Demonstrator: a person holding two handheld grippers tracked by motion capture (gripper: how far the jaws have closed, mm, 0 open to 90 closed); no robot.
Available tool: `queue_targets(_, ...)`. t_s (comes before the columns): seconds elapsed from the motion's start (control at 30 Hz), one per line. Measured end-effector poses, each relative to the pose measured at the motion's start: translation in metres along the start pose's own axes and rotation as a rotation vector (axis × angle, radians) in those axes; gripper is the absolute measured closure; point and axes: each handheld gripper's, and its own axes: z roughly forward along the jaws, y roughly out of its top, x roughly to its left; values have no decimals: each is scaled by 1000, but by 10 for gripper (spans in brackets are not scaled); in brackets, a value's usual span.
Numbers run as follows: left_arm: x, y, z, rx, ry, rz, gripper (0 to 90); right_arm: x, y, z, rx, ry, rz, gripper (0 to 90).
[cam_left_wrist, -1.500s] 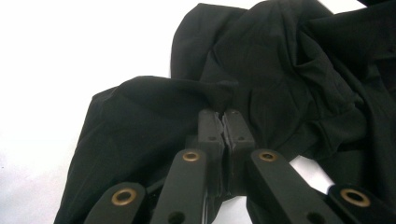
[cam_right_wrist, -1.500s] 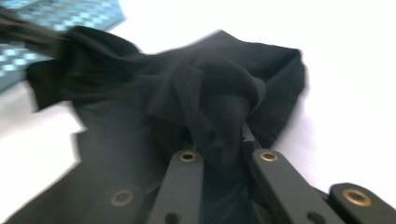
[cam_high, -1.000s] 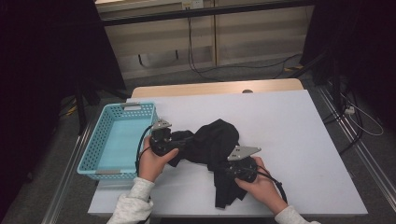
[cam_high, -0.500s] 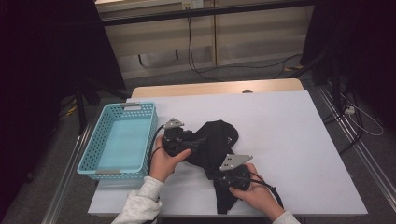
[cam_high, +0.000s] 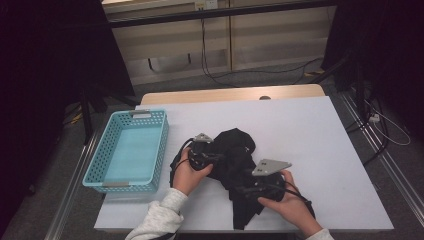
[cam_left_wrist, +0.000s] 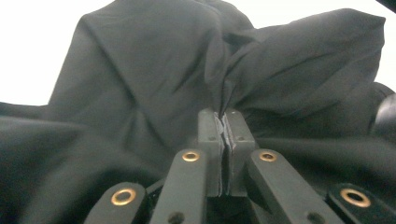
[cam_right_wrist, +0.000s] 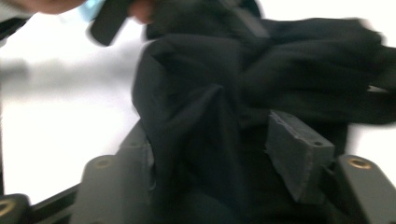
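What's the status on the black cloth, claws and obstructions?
Left claw shut on a fold of the black cloth. Right claw jaws just opened, cloth lying loose between them. Blue basket sits beside the cloth, apart from it.

A cloth (cam_high: 235, 165) is lying bunched on the surface (cam_high: 320, 140), toward its near edge. A basket (cam_high: 102, 165) is sitting to the cloth's left, near the surface's left edge. The left claw (cam_high: 212, 159) is sitting at the cloth's left side, the right claw (cam_high: 245, 190) at its near part.
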Motion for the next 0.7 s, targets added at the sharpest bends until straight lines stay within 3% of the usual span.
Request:
queue_targets(0.1, 8, 3, -14, -8, 44, -2, 878, -15, -1, -14, -33, -57, 33, 325)
queue_targets(0.3, 18, 6, -34, -35, 84, -32, 878, -28, -1, -24, -84, -92, 87, 322)
queue_targets(0.33, 20, 6, -38, -39, 89, -36, 879, -33, -3, -27, -93, -124, 108, 321)
queue_targets(0.43, 24, 5, -43, -54, 95, -54, 879, -38, -3, -27, -111, -155, 145, 341)
queue_targets(0.47, 25, 5, -45, -55, 98, -56, 879, -42, -3, -25, -110, -187, 171, 366)
queue_targets(0.7, 28, 0, -54, -65, 119, -71, 879, -47, 0, -10, -86, -207, 171, 399)
